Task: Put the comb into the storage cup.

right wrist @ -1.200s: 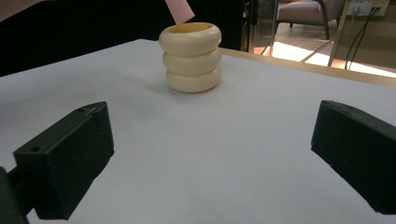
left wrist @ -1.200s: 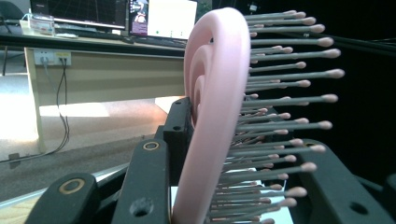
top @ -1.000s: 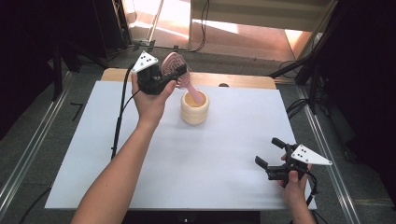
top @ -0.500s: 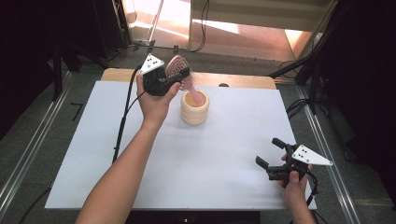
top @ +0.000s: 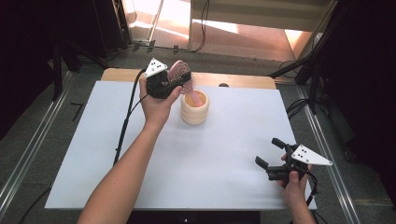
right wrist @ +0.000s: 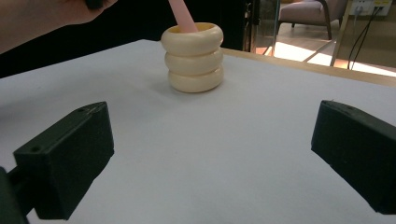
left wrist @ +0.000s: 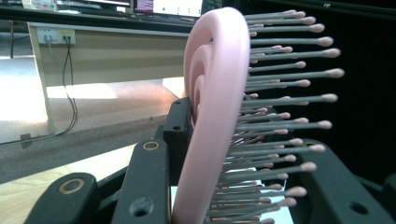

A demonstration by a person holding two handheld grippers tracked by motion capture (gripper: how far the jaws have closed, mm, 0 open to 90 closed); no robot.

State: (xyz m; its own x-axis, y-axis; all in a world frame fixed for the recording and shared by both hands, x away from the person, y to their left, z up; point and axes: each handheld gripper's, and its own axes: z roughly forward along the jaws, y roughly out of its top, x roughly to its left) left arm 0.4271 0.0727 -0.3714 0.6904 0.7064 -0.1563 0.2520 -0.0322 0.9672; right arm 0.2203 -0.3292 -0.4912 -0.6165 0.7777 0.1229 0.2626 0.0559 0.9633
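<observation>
A pink hairbrush (top: 180,74) (left wrist: 219,107) is clamped by its head between the jaws of my left gripper (top: 180,80) (left wrist: 224,186), bristles toward one jaw. Its handle (right wrist: 181,15) slants down into a cream ribbed holder (top: 194,108) (right wrist: 194,58) near the far middle of the white table. My right gripper (top: 271,153) (right wrist: 210,163) rests low at the near right, jaws wide apart with bare table between them.
The white table top (top: 187,158) spreads between the holder and my right gripper. A wooden strip (top: 233,80) runs along the far edge. Black cables (top: 126,126) trail off the left gripper over the table's left part.
My left gripper has sunk and shifted a little toward the holder, carrying the brush so its handle reaches deeper into the holder. The right gripper has stayed where it was.
</observation>
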